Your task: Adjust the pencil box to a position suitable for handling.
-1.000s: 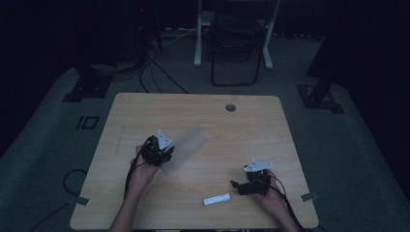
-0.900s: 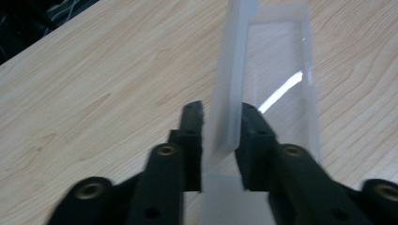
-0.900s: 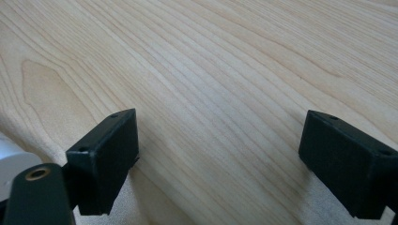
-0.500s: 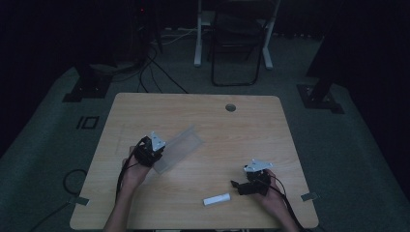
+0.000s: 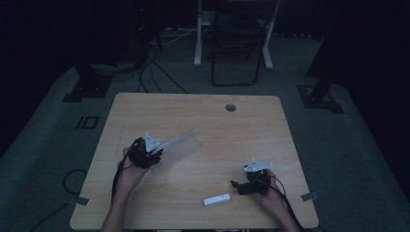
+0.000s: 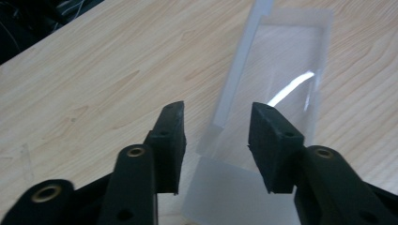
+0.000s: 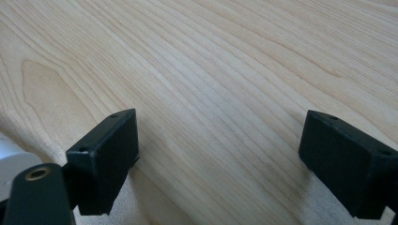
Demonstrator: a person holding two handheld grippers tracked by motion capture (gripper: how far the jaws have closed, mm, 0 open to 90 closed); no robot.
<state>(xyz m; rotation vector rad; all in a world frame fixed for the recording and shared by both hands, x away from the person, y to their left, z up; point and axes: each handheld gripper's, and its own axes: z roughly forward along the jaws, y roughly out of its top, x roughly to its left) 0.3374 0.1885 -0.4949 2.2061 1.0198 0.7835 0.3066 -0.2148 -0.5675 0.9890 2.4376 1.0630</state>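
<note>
— What's around my left gripper [image 5: 153, 155]?

— Its jaws have just been opening, apart either side of the clear plastic box [image 6: 277, 93] lying on the table [image 5: 203, 116], not pressing it.

— And the right gripper [image 5: 238, 186]?

— Wide apart over bare wood, the white tube [image 5: 216, 199] just beside it. Nothing blocks either.

1. From the high view my room is dim; only the table [image 5: 193, 125] catches light.
2. My gripper views are bright and evenly lit, with soft shadows.
3. A white glare streak crosses the clear plastic tray [image 6: 291, 89].
4. My nearest jaw parts look slightly soft.
</note>
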